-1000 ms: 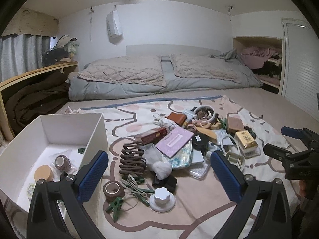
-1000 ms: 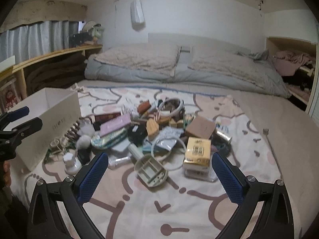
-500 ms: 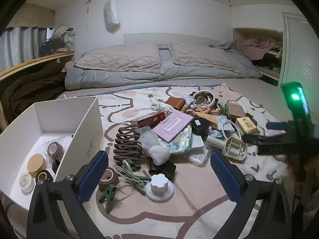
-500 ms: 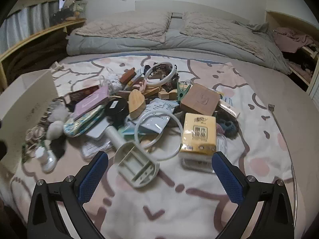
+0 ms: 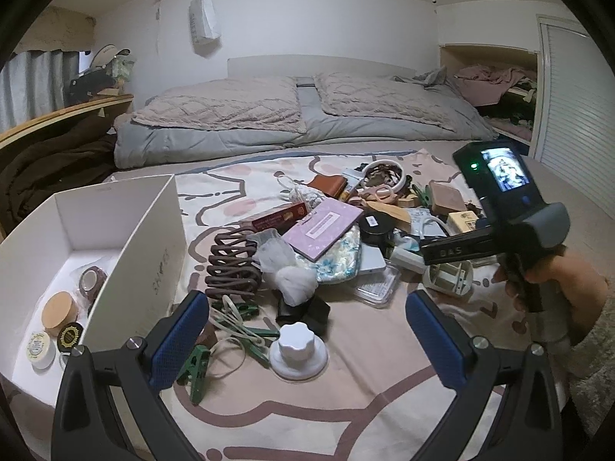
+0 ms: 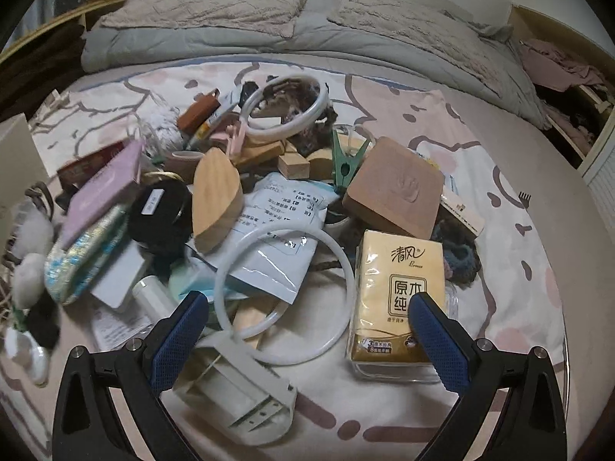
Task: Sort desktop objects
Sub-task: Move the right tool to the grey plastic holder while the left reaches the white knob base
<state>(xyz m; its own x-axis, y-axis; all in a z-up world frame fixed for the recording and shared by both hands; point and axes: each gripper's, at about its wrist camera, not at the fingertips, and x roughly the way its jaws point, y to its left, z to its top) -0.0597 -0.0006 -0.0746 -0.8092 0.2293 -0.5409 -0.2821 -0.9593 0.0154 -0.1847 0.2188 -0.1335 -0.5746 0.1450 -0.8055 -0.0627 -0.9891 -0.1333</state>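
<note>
Both grippers' blue fingers [image 6: 180, 338] are spreading wide and gripping nothing. At bottom center of its view, the right gripper [image 6: 307, 340] is hanging over a white ring [image 6: 230, 261] and a yellow tissue pack [image 6: 398, 280] in the pile. Lower center in its view, the left gripper [image 5: 307, 336] is hovering above a white knob [image 5: 298, 345], with the white box [image 5: 150, 253] sitting at left.

Jumbled pile of small objects [image 5: 346, 230] on patterned blanket, white box [image 5: 127, 238] alongside, partly filled
</note>
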